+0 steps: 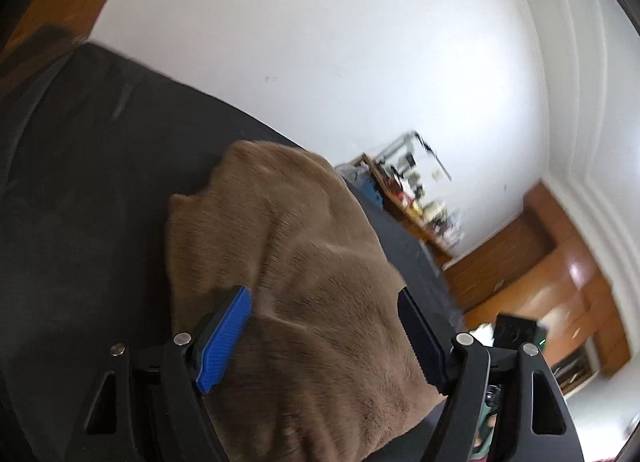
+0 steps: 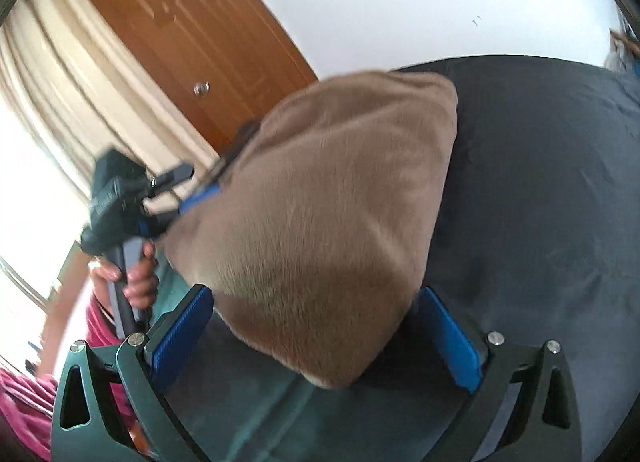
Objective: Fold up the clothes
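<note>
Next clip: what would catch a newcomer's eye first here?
A fuzzy brown garment bunched on a dark cloth-covered surface fills both wrist views. Blue-padded jaws of each hand-held gripper stand wide open around it: the left hand-held gripper and the right hand-held gripper. A wooden door stands behind.

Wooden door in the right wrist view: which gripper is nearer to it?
Left. The left gripper is on the door's side of the brown garment; the right gripper is on the far side.
</note>
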Available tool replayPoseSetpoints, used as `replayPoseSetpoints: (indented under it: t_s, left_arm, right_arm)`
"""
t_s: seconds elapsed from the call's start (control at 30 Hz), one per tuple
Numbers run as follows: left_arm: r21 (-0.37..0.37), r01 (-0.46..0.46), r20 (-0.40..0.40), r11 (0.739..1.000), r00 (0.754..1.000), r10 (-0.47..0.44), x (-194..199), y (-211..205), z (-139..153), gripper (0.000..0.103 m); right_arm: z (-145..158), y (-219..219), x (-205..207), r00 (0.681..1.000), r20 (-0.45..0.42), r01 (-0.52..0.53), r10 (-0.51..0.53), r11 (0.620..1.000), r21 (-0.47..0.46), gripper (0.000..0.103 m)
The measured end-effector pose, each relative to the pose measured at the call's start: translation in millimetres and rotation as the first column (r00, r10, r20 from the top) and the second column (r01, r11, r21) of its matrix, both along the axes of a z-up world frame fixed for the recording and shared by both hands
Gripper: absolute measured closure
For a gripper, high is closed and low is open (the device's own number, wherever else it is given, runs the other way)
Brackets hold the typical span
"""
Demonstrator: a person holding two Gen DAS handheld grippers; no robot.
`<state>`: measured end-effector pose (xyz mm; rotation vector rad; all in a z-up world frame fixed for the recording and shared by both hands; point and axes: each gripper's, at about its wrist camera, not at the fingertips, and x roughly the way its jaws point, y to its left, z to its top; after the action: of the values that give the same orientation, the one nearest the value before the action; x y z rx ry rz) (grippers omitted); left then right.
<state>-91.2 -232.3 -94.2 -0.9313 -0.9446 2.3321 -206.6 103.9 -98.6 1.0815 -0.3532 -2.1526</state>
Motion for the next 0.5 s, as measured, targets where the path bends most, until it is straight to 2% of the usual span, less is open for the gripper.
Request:
replayPoseSetpoints:
  t_s: [0.13, 0.2, 0.3, 0.5]
  left_arm:
    - [0.001, -0.069, 0.079, 0.998, 0.994, 0.069, -7, -27, 0, 0.025]
    - [0.004, -0.035, 0.134, 0.999, 0.99, 0.034, -20, -28, -3, 0.025]
    - [-0.036, 0.007, 0.219, 0.999, 0.976, 0.001, -43, -24, -10, 0.025]
    - [-0.056, 0.063, 0.316, 0.996, 0.948, -0.042, -74, -14, -26, 0.025]
  right_arm:
    - [4, 9, -19, 0.999, 0.017, 0.036, -0.035, 0.998, -0.049, 0.0]
    - [2, 12, -28, 0.999, 0.029, 0.045, -0.042, 0.996, -0.082, 0.0]
    - [-3, 15, -42, 0.995, 0.069, 0.077, -0.07, 0.99, -0.119, 0.0]
    - [-15, 19, -71, 0.981, 0.166, 0.131, -0.105, 0.979, -0.155, 0.0]
